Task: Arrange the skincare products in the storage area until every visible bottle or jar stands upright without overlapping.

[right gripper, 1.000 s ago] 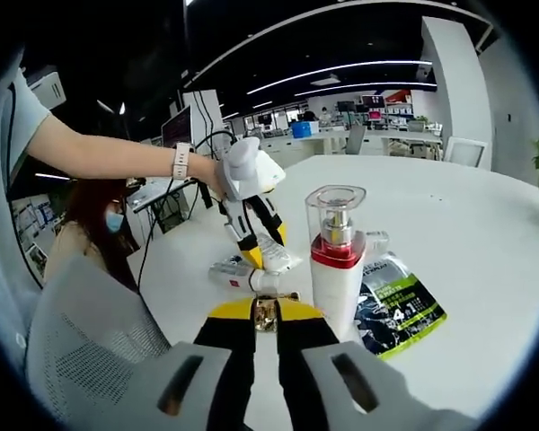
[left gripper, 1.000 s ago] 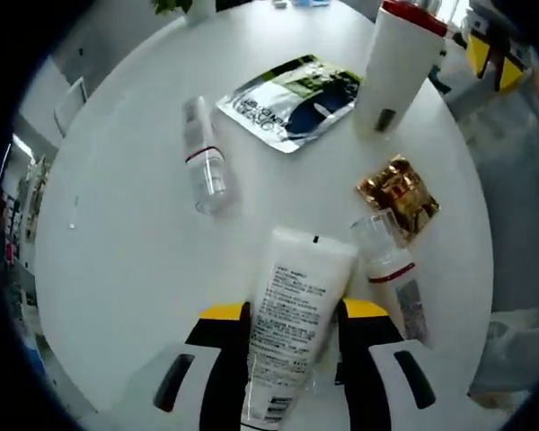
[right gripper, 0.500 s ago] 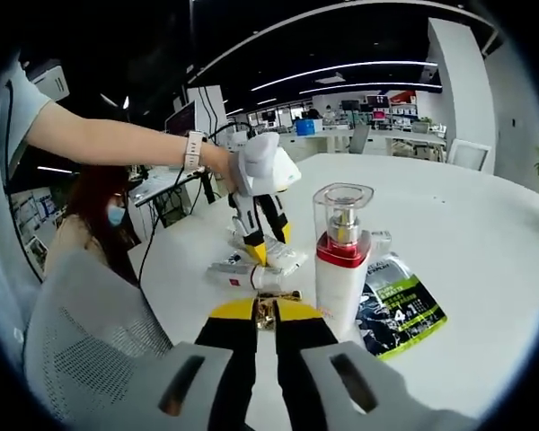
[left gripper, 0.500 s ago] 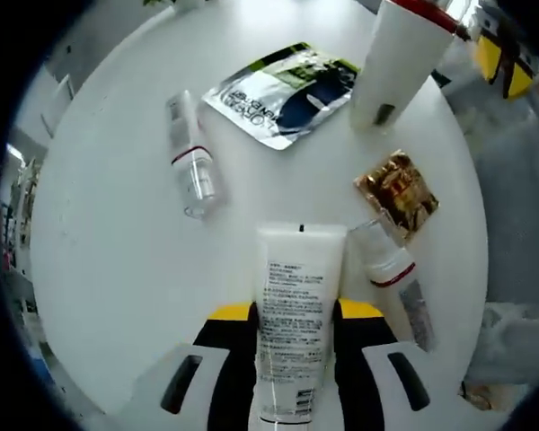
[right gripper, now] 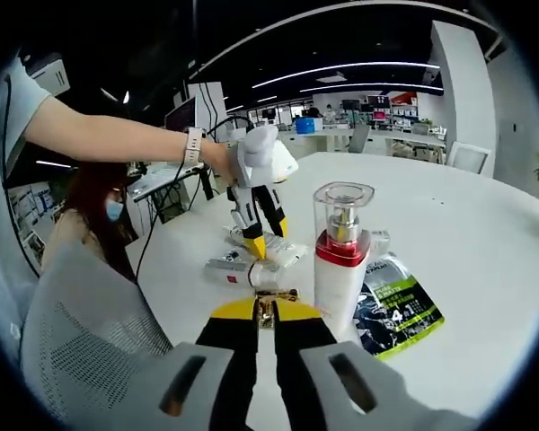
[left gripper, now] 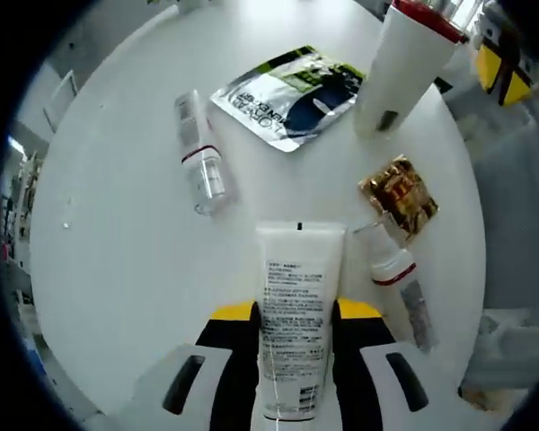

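My left gripper [left gripper: 296, 325] is shut on a white tube [left gripper: 297, 310], which lies straight along its jaws just over the round white table [left gripper: 117, 260]. A tall white pump bottle [left gripper: 402, 61] with a red collar stands upright at the far right. Two small clear bottles lie flat: one [left gripper: 202, 160] to the left, another with a red band [left gripper: 398, 277] right of the tube. In the right gripper view, my right gripper [right gripper: 265, 325] is shut and holds nothing, near the pump bottle [right gripper: 340, 269]. Beyond it a person's hand holds the left gripper [right gripper: 256, 241] down on the tube [right gripper: 285, 255].
A printed foil sachet [left gripper: 289, 94] lies flat near the pump bottle, and a small gold sachet [left gripper: 398, 197] lies between that bottle and the red-band one. A grey mesh chair [right gripper: 81, 332] stands by the table's edge. Bare tabletop spreads to the left.
The tube, tilted in my left jaws a second ago, now lies in line with them. The left gripper has shifted a little over the table. The right gripper has stayed put.
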